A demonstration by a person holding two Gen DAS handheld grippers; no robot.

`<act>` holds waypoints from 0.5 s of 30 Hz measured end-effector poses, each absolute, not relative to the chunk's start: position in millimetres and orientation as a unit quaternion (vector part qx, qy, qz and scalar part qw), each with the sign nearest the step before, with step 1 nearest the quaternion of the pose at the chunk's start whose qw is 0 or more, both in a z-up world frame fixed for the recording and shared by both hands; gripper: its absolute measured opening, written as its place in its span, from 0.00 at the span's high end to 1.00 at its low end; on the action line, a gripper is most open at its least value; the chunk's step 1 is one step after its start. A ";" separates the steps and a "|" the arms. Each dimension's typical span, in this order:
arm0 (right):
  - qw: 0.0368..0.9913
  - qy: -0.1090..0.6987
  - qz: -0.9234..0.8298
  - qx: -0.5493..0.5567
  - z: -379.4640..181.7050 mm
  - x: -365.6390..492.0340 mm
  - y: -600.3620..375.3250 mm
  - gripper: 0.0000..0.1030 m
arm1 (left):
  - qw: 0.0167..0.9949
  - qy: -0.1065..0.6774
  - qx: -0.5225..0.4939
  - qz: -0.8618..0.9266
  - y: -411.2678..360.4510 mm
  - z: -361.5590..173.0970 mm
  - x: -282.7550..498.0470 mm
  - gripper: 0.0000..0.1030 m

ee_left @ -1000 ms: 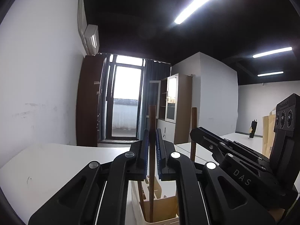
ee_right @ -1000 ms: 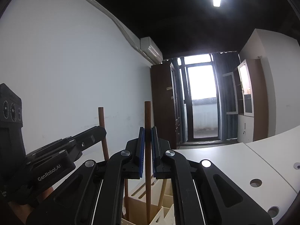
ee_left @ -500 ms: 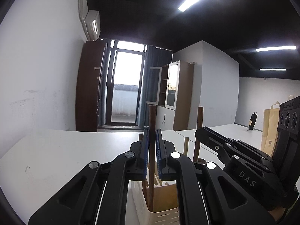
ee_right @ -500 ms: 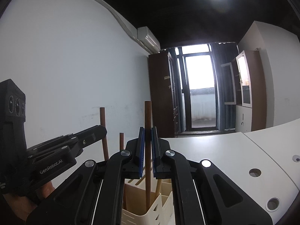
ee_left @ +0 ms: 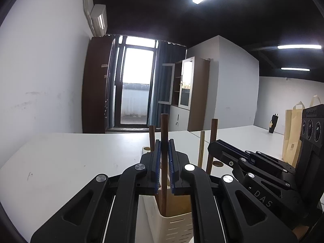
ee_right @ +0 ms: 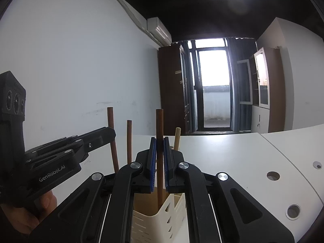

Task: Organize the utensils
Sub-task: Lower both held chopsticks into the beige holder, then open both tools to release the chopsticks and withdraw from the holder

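Observation:
My left gripper (ee_left: 164, 147) is shut on an upright brown wooden handle (ee_left: 164, 125); the handle's lower end stands inside a cream slotted holder (ee_left: 174, 224). My right gripper (ee_right: 159, 143) is shut on a second brown handle (ee_right: 159, 121), which reaches down into the same holder (ee_right: 160, 220). Each gripper shows in the other's view: the right one (ee_left: 214, 147) on its handle (ee_left: 213, 129), the left one (ee_right: 110, 134) on its handle (ee_right: 111, 119). Another brown stick (ee_right: 129, 139) and a pale stick (ee_right: 177, 138) also stand in the holder. The utensil heads are hidden.
The holder stands on a white table (ee_left: 70, 158) with round cable holes (ee_right: 273, 175). A small white cylinder (ee_left: 146, 149) sits beyond the holder. A paper bag (ee_left: 293, 133) and a dark object (ee_left: 273, 122) are far right. A person's hand (ee_right: 26, 212) holds the left gripper.
Both grippers have tipped downward a little while staying clamped on their handles. More of the table and of the holder's slotted wall now shows.

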State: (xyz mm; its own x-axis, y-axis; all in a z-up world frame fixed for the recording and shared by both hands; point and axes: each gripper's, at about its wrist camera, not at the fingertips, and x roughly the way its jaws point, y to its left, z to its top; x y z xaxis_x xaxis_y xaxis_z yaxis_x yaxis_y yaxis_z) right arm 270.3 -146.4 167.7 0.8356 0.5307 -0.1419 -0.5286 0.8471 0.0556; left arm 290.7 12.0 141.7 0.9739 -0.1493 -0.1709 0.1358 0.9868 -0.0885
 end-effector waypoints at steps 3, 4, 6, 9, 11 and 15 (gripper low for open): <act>0.958 0.082 0.274 0.004 165.6 268.2 -147.7 0.93 | 0.992 0.097 -0.039 -0.072 13.0 137.9 293.0 0.93; 0.959 0.084 0.272 0.003 165.0 268.4 -147.6 0.93 | 0.992 0.099 -0.039 -0.072 13.6 137.4 293.7 0.93; 0.960 0.085 0.266 0.002 163.2 266.5 -149.0 0.92 | 0.992 0.101 -0.038 -0.073 13.7 135.8 293.6 0.93; 0.960 0.090 0.266 0.006 164.1 266.9 -149.9 0.92 | 0.992 0.102 -0.037 -0.072 13.6 136.2 294.5 0.93; 0.960 0.090 0.266 0.008 163.7 266.7 -151.3 0.92 | 0.991 0.104 -0.038 -0.072 12.6 135.4 294.5 0.93; 0.961 0.086 0.262 0.007 163.8 265.2 -153.2 0.90 | 0.992 0.098 -0.045 -0.069 14.4 138.4 291.8 0.87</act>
